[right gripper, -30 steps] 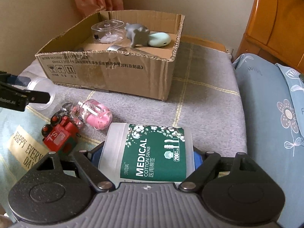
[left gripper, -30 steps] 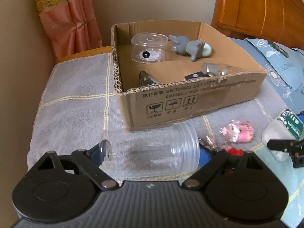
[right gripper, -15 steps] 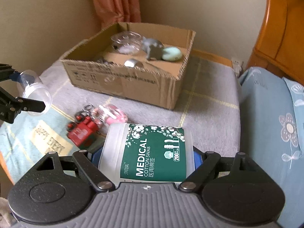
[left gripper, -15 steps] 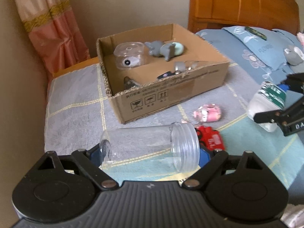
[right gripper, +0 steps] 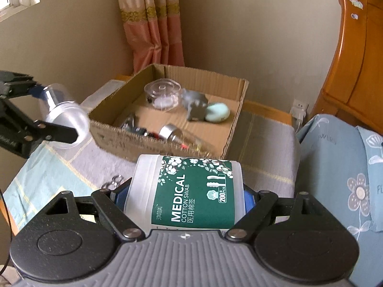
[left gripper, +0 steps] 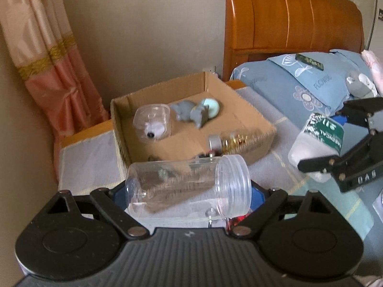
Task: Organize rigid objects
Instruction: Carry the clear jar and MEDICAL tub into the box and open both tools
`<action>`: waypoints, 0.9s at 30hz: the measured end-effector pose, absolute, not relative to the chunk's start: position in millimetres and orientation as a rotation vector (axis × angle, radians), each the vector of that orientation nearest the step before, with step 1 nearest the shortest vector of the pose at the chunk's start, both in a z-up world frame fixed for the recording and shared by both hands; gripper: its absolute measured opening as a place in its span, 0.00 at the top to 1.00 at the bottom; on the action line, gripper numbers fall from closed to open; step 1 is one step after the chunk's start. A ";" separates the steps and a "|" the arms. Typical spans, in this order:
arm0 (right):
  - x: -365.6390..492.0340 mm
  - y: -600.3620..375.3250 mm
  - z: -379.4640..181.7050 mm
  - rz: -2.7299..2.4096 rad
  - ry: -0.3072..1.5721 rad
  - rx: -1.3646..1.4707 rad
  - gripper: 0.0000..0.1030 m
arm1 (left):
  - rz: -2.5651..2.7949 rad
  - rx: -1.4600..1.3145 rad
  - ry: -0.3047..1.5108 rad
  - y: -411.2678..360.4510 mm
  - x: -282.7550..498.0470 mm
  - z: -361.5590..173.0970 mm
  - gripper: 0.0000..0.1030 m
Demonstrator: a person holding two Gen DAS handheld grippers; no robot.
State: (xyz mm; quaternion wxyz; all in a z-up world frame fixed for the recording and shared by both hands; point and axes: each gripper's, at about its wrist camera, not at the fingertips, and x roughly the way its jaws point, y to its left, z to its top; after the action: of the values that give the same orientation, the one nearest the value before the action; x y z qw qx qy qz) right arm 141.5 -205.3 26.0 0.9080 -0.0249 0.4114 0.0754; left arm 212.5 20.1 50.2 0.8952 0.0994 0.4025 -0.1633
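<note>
Bedside cardboard box (left gripper: 191,129) behind — left claw (left gripper: 189,191) clamps clear jar (left gripper: 186,186), right claw (right gripper: 184,196) cotton-swab tub (right gripper: 191,191).

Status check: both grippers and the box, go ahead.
Left gripper clamps clear jar. Right gripper clamps cotton swab tub. Cardboard box ahead, partly filled.

curtain (right gripper: 153,24) pink/cream w/ gold band, back corner | wooden headboard (left gripper: 292,16) right | blue floral pillow (left gripper: 294,86) below it | grey checked cloth (right gripper: 263,138) over table | wall socket (right gripper: 299,106) nr headboard
</note>
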 end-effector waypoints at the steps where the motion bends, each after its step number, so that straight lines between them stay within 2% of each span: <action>1: 144.3 -205.3 26.8 0.155 0.847 -0.055 0.15 | -0.336 0.206 0.830 18.7 221.1 50.5 0.12; 11: 176.6 -206.6 37.3 0.147 0.832 -0.092 0.15 | -0.297 0.190 0.832 15.0 283.0 40.3 0.12; 16: 189.3 -207.0 40.0 0.143 0.827 -0.092 0.15 | -0.230 0.172 0.810 19.7 301.4 28.1 0.08; 27: 209.4 -209.2 45.1 0.128 0.813 -0.078 0.15 | -0.219 0.195 0.792 35.0 275.0 26.0 0.07</action>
State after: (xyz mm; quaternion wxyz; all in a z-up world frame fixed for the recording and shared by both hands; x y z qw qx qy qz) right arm 209.4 -209.2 45.1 0.9158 -0.0381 0.3949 0.0623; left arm 275.0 35.0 26.0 0.9122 0.0945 0.3843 -0.1061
